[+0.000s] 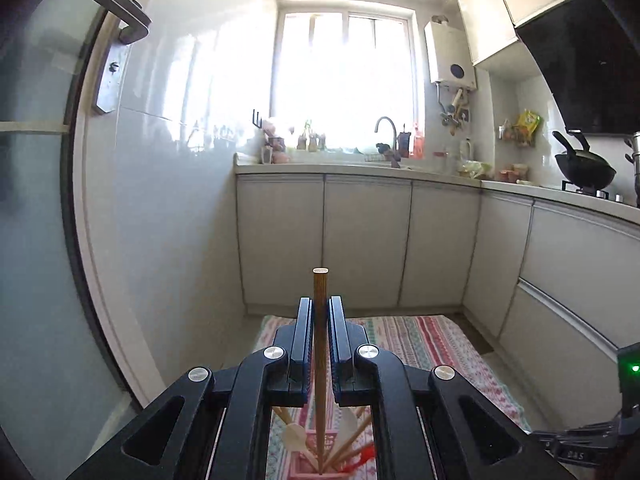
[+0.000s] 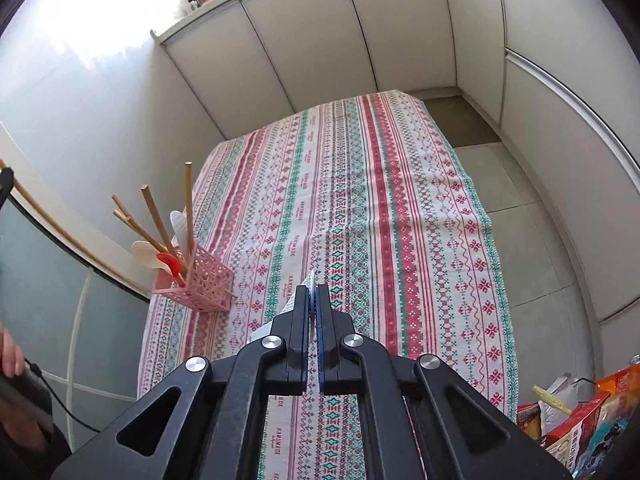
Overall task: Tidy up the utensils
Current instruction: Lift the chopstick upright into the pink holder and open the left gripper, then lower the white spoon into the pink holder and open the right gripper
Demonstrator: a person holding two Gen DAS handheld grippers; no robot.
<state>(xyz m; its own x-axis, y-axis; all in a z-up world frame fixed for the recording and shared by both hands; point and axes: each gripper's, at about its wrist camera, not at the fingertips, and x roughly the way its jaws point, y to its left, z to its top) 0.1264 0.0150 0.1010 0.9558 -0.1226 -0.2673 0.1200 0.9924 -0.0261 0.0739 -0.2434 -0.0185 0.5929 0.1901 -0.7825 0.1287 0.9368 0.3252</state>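
Kitchen, striped tablecloth [image 2: 360,200]: my left gripper [image 1: 320,308] clamps an upright chopstick [image 1: 320,360], lower tip directly over the pink holder [image 2: 200,284], right gripper [image 2: 313,296] pinched on a white card [image 2: 298,300].

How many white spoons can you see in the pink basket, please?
2 spoons: one leans out at the basket's left, one stands further back among the sticks; more may be hidden.

In the left wrist view, the gripper body hid most of the pink basket [image 1: 316,456] at the bottom of the frame, and the chopstick [image 1: 320,360] ran down behind it. The boxes [image 2: 580,432] at the lower right of the right wrist view were cut off by the edge. Sink-side bottles [image 1: 312,142] were too small to tell.
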